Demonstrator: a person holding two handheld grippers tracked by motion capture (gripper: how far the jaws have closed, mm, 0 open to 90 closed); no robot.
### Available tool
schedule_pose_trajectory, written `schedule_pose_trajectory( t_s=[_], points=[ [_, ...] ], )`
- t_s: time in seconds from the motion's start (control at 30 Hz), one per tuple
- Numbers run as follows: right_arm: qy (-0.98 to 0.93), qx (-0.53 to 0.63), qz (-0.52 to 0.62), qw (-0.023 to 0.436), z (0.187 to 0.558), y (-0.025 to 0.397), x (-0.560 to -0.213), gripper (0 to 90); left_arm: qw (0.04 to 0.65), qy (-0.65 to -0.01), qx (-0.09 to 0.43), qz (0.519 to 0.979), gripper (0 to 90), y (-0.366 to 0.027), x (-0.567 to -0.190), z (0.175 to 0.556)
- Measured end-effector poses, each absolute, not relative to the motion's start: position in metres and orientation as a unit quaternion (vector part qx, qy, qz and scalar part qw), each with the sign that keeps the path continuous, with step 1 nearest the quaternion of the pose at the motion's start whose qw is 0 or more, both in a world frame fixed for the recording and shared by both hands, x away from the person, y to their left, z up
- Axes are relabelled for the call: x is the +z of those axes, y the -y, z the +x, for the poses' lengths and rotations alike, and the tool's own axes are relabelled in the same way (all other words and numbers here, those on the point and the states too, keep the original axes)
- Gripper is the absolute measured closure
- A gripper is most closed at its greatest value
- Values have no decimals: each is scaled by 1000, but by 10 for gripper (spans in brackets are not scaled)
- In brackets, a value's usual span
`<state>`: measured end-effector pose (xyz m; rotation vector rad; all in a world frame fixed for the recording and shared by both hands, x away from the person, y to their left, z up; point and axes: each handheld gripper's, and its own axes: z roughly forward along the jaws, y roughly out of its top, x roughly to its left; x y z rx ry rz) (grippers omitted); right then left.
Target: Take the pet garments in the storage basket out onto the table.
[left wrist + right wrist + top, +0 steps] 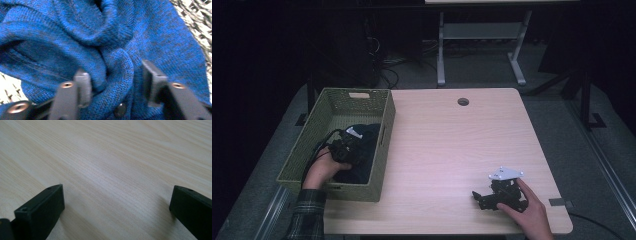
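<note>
The fingers (83, 87) of the left gripper (117, 82) stand apart with a thick fold of blue knitted sweater (75, 37) bulging between them; they press into the cloth on both sides but have not clenched on it. The fingers (45, 210) of the right gripper (117, 202) are released and spread wide over bare wood.

Largest in the scene is the tabletop (452, 140), pale wood with a round cable hole near its far edge. At its left side sits the green woven basket (337, 105), and the sweater (364, 150) lies bunched inside it, dark in the high view. The left gripper (343, 145) reaches down into the basket onto the sweater. The right gripper (492, 197) rests on the tabletop near the front right corner, well apart from the basket.
</note>
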<state>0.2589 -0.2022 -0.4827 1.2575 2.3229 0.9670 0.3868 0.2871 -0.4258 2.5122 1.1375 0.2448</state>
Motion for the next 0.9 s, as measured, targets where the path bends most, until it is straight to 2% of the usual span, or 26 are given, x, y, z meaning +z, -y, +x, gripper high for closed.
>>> schedule_pose_trajectory(
  t_s=[0.13, 0.27, 0.57, 0.9],
  points=[
    [-815, 339, 441, 163, 259, 202, -483, 0, 187, -412, 82, 888, 658, -287, -422, 386],
    [-815, 339, 441, 163, 259, 202, -483, 0, 204, -423, 77, 880, 694, -292, -416, 385],
    [-815, 339, 441, 163, 259, 202, -483, 0, 296, -465, 80, 831, 709, -316, -398, 385],
    [-815, 339, 441, 163, 259, 202, -483, 0, 379, -469, 105, 791, 711, -328, -381, 379]
  ],
)
